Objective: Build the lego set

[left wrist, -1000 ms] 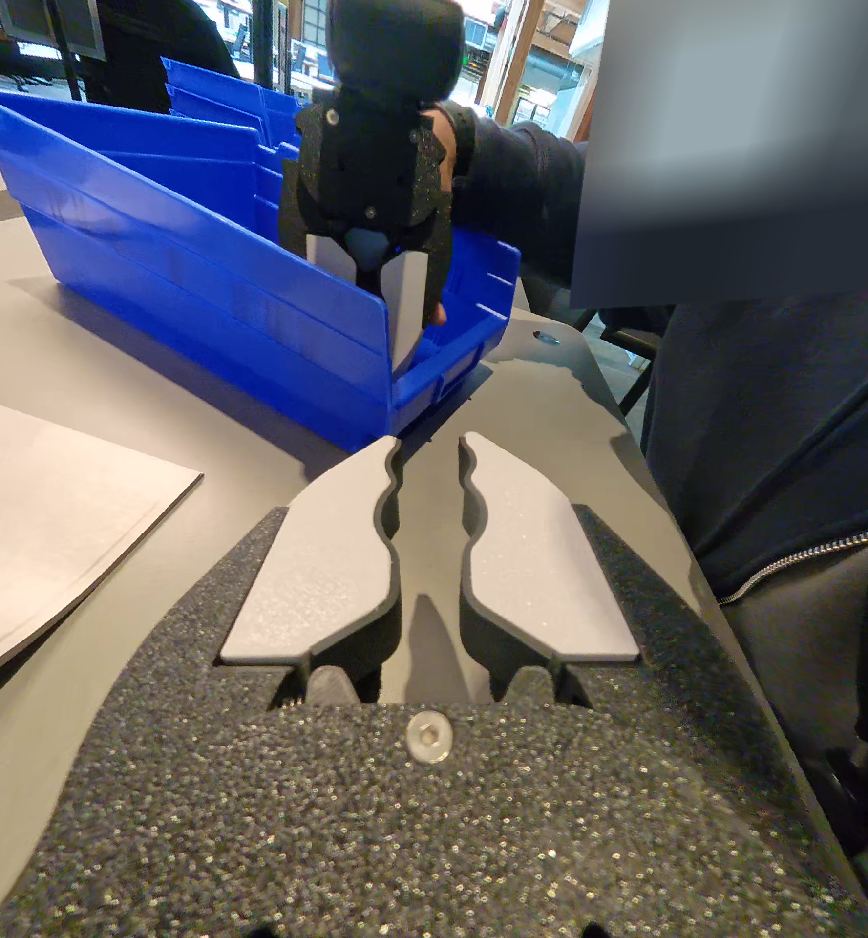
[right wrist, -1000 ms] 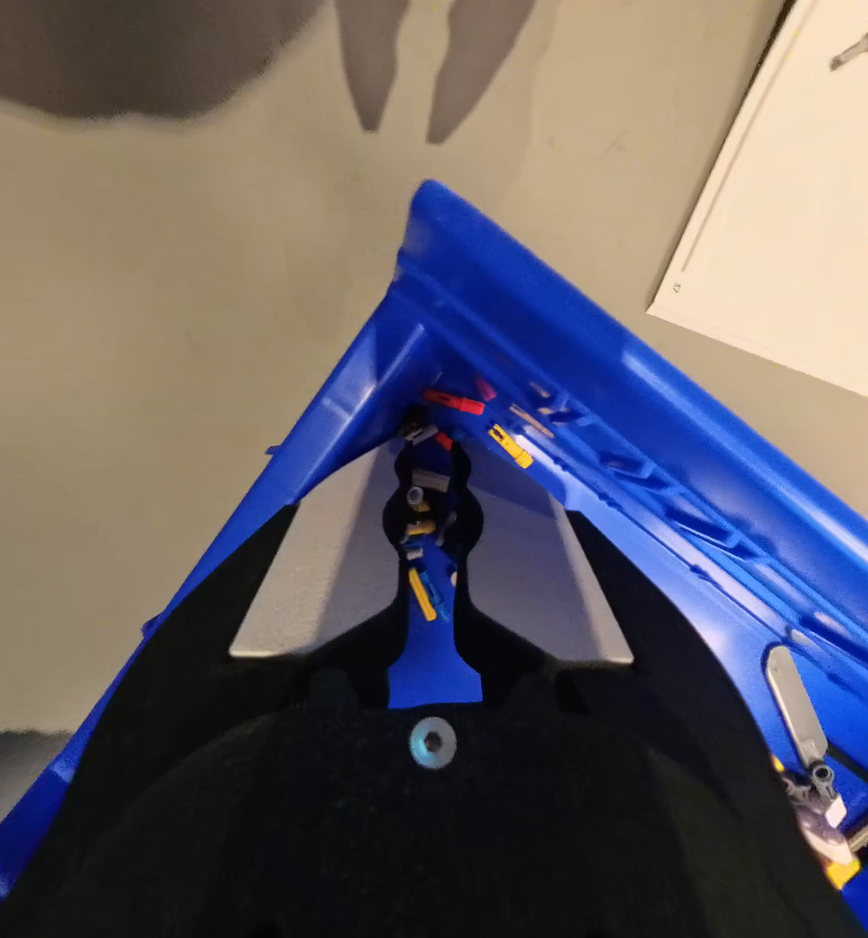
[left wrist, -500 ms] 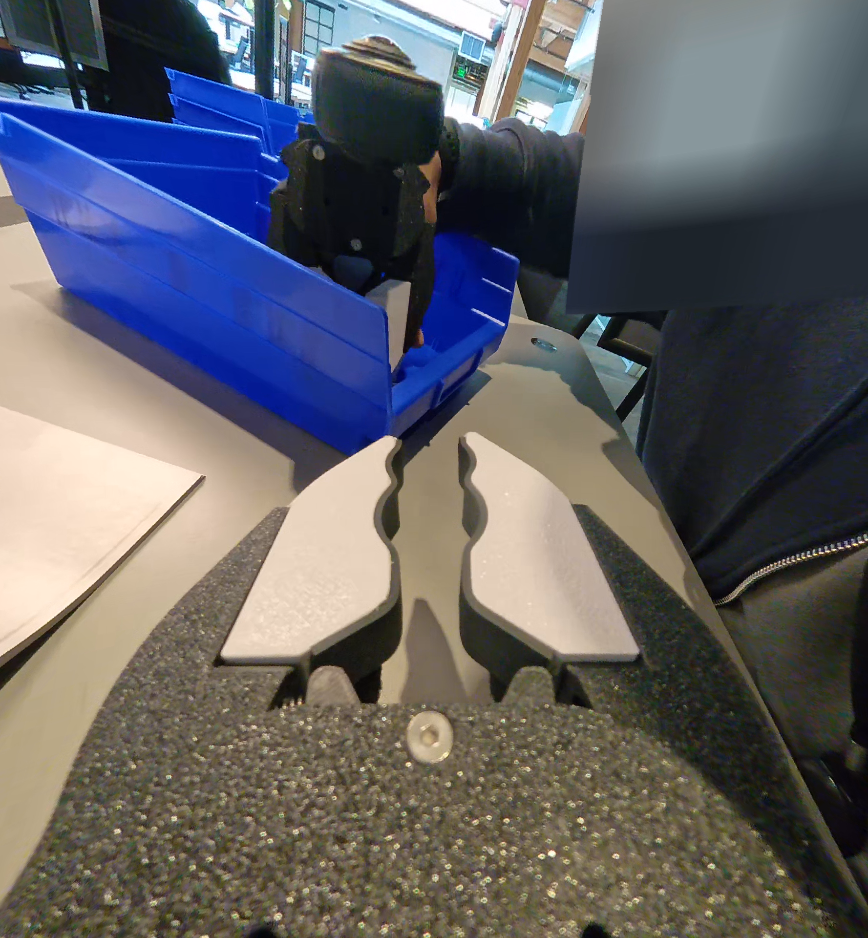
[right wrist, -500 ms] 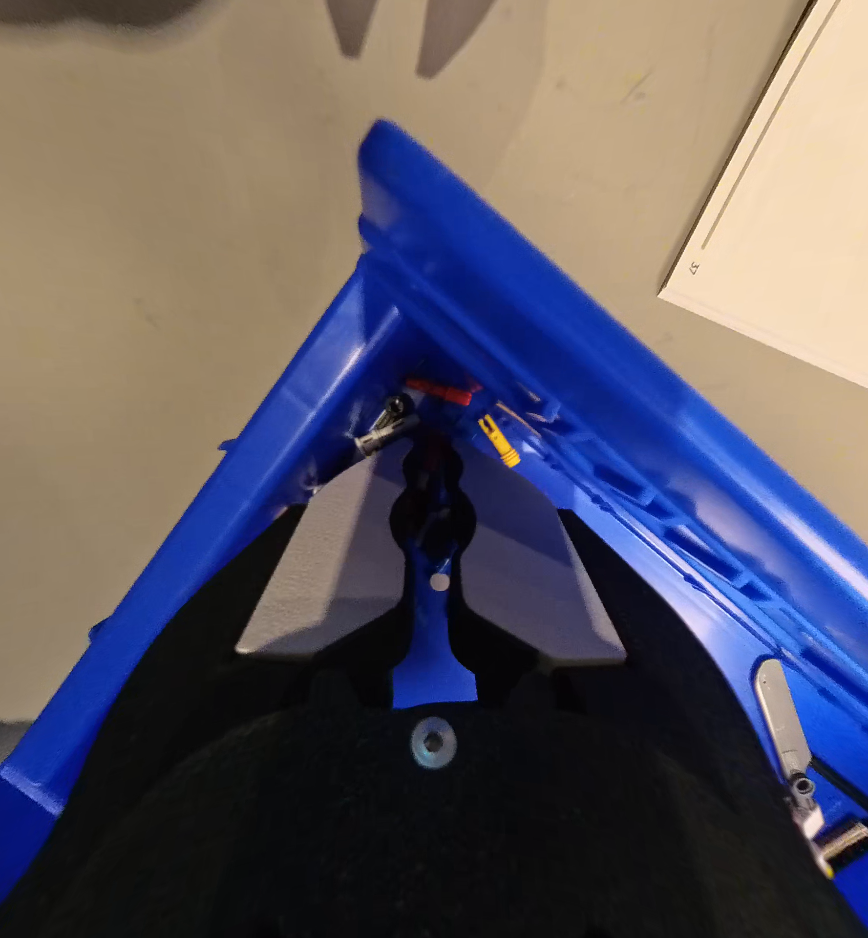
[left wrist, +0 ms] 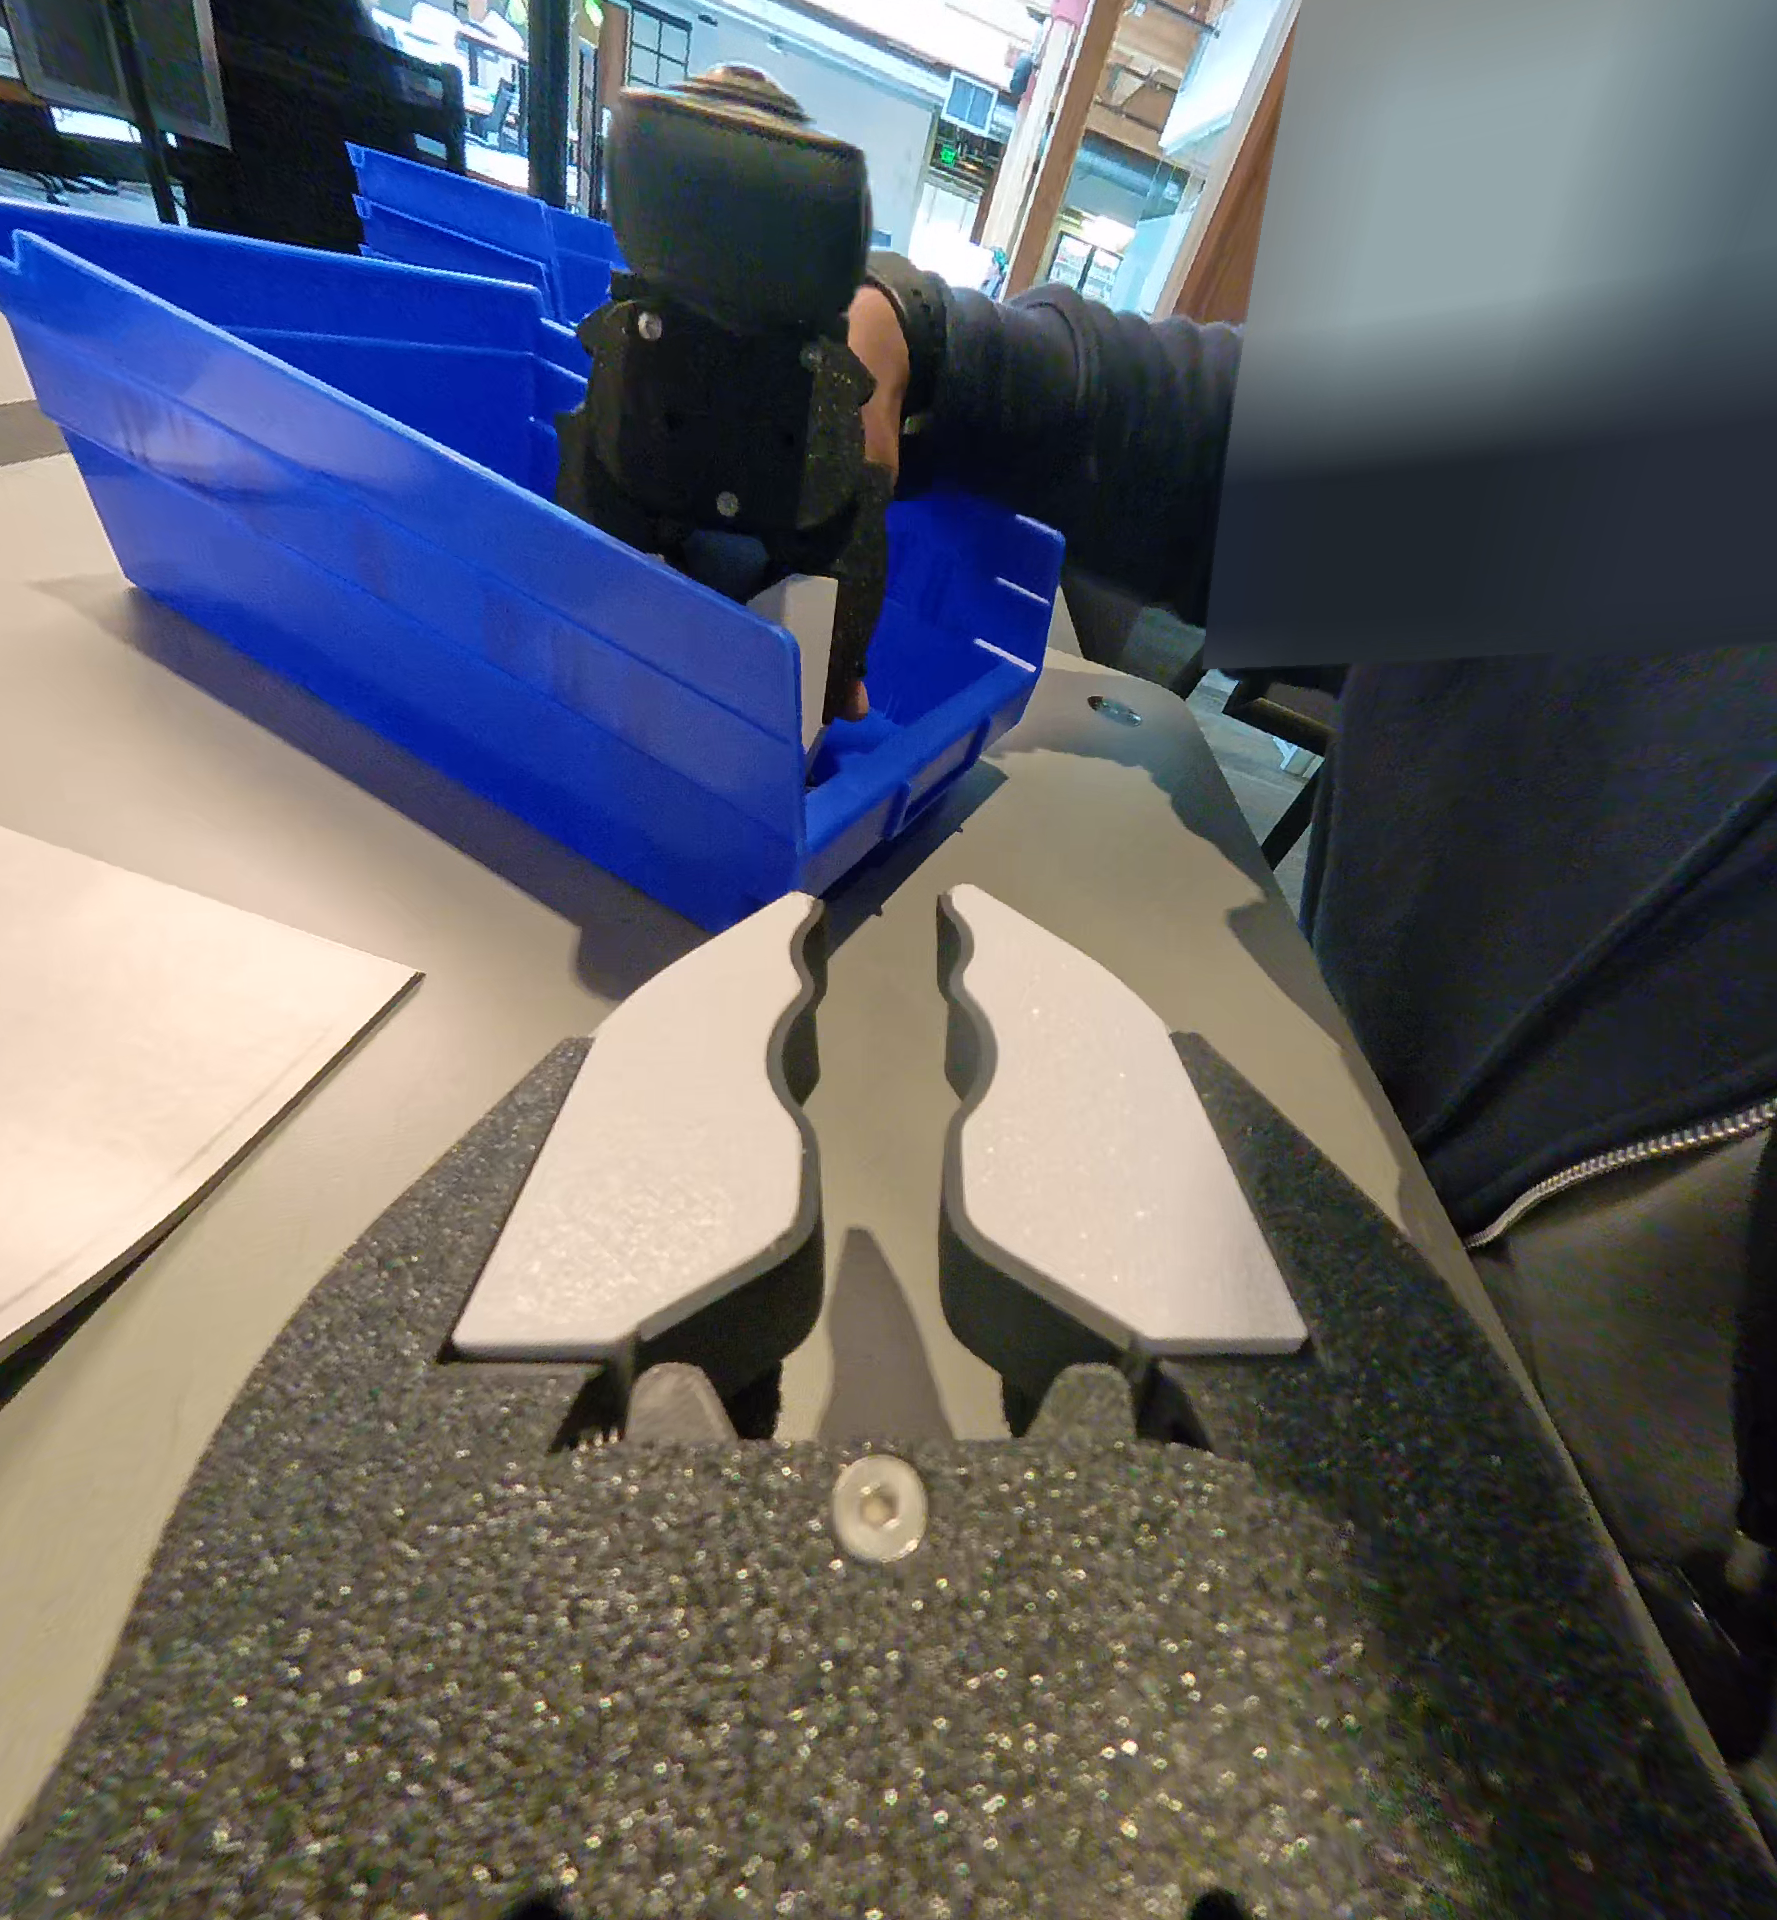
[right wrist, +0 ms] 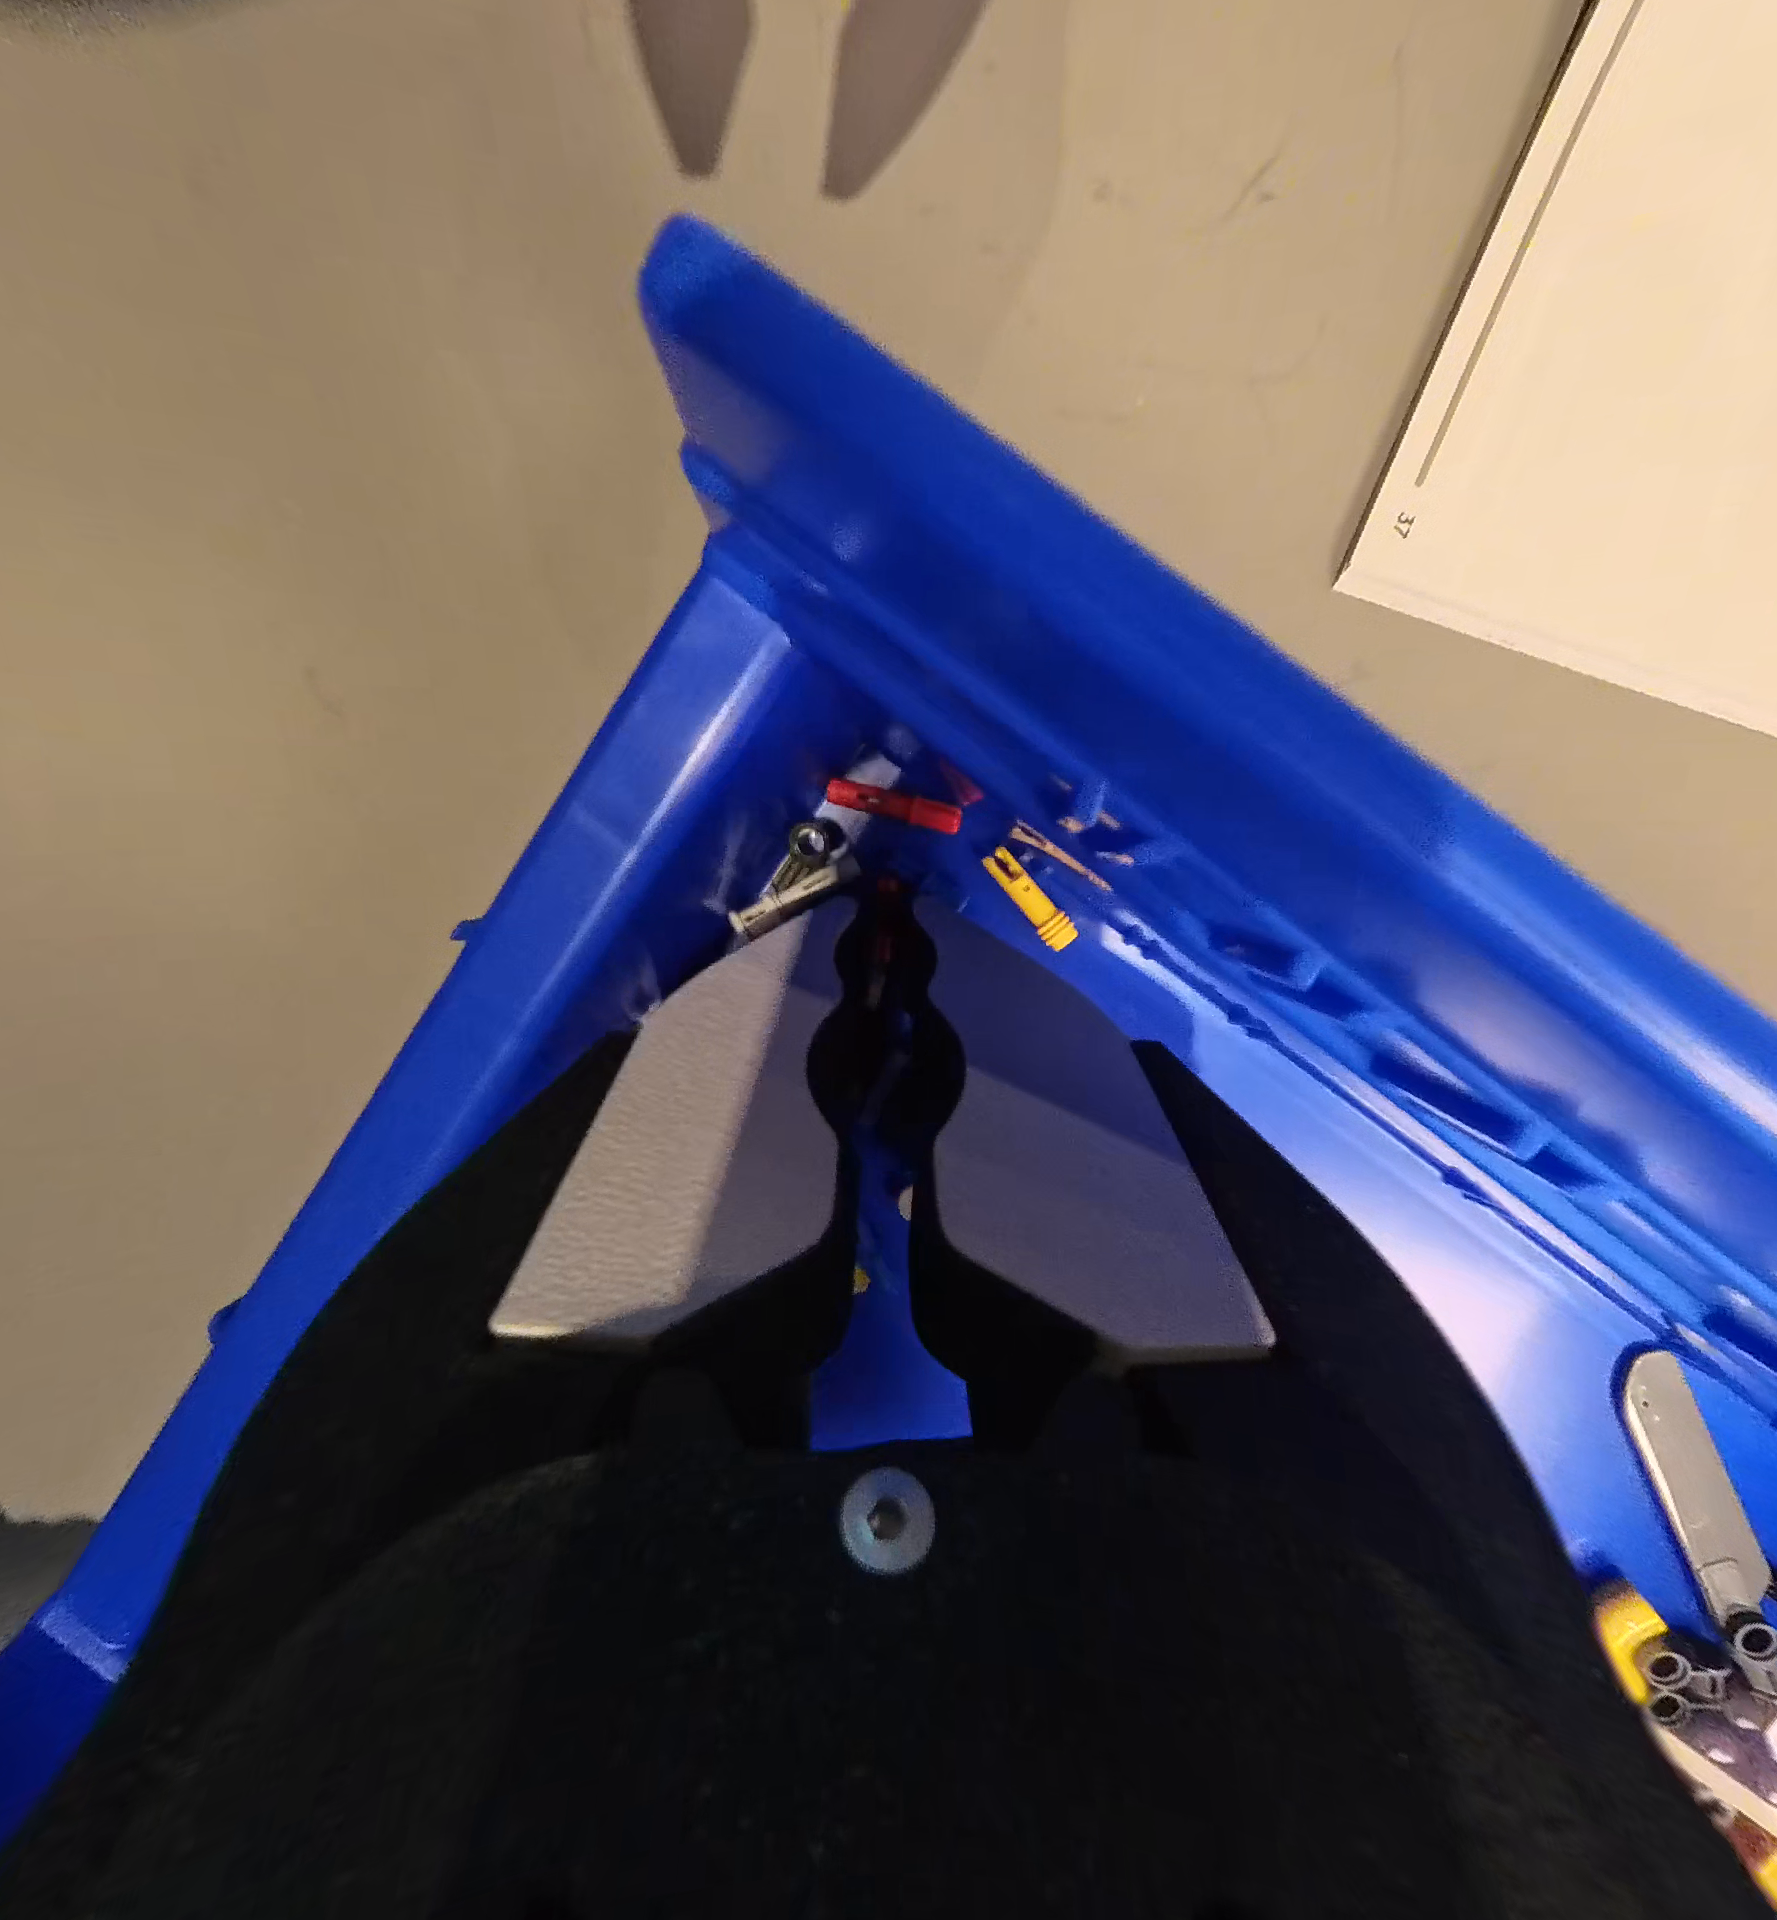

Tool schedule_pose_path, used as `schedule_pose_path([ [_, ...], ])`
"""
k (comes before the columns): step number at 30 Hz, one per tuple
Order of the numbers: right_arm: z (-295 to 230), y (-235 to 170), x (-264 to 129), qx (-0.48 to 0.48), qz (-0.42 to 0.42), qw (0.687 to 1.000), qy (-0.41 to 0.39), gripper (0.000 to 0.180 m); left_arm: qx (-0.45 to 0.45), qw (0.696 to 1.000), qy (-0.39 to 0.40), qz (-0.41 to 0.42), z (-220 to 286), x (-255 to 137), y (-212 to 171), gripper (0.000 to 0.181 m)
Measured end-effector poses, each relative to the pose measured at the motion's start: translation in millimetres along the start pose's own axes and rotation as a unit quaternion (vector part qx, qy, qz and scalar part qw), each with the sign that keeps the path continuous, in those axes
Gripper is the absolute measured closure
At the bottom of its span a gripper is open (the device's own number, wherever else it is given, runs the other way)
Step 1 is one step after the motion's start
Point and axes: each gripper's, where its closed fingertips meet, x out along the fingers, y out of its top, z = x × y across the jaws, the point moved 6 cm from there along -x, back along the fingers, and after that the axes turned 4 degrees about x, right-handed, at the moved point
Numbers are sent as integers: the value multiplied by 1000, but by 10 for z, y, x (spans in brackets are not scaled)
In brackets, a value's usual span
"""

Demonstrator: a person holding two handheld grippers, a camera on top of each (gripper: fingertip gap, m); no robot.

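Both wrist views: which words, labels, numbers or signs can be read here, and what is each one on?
White sheet, right wrist view: one small printed mark near its corner, legible, but I do not copy writing out.
Green sign, left wrist view, far background: too small to read.
Blue bin and Lego pieces inside it: no writing visible.

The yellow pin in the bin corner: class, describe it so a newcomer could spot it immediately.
Start at the blue bin and follow its walls into the corner just ahead of the right gripper. Several small pieces lie there. The yellow pin lies against the right-hand wall, the only yellow one, right of the red pin and grey connector.
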Motion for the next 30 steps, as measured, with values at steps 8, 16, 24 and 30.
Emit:
schedule_pose_path([
  [8,11,8,4,8,4,1000,12,175,1,1000,0,3,3,-11,2,162],
  [16,1,84,-107,20,26,999,-24,175,11,1000,3,3,24,-15,2,162],
  [24,-191,163,-385,79,64,989,-104,176,25,1000,18,8,37,-29,12,163],
  [30,-602,383,-579,113,97,981,-125,176,50,998,27,-2,150,-53,-17,164],
])
